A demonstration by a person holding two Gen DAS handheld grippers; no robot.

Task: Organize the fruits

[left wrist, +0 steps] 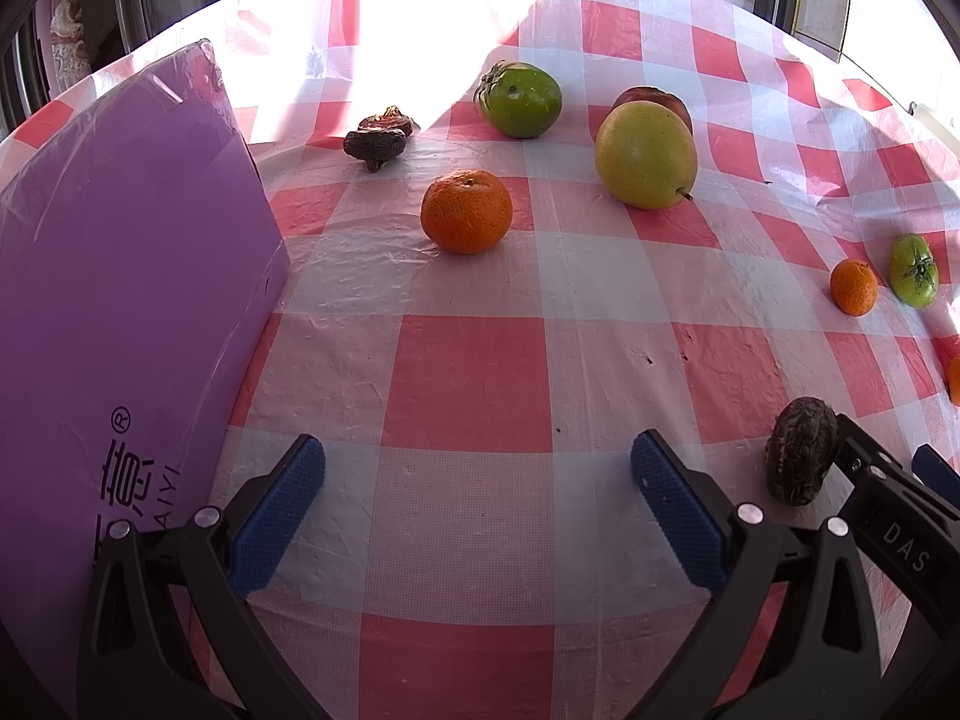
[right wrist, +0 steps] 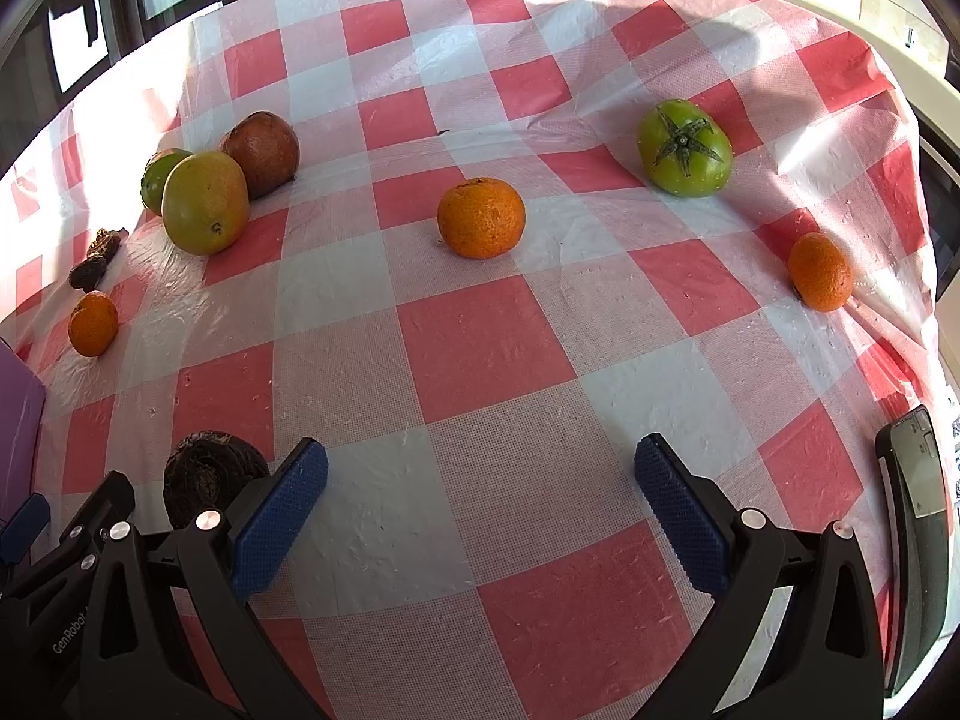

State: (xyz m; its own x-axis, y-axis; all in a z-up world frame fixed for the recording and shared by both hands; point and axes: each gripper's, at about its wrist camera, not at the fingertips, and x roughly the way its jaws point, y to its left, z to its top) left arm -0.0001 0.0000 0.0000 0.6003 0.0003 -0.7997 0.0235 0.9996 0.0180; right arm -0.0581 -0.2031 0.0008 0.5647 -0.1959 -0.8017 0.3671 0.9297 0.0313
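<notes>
Both grippers are hanging wide open and empty over the checked cloth, the left gripper (left wrist: pixel 477 501) facing a mandarin (left wrist: pixel 466 211) above centre frame, the right gripper (right wrist: pixel 480 501) facing another mandarin (right wrist: pixel 481 217) straight ahead, both well apart from the fingers.

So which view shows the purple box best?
The left wrist view: the purple box fills its left side, with a broad face and printed lettering visible. The right wrist view catches only a small purple corner at its left edge.
</notes>
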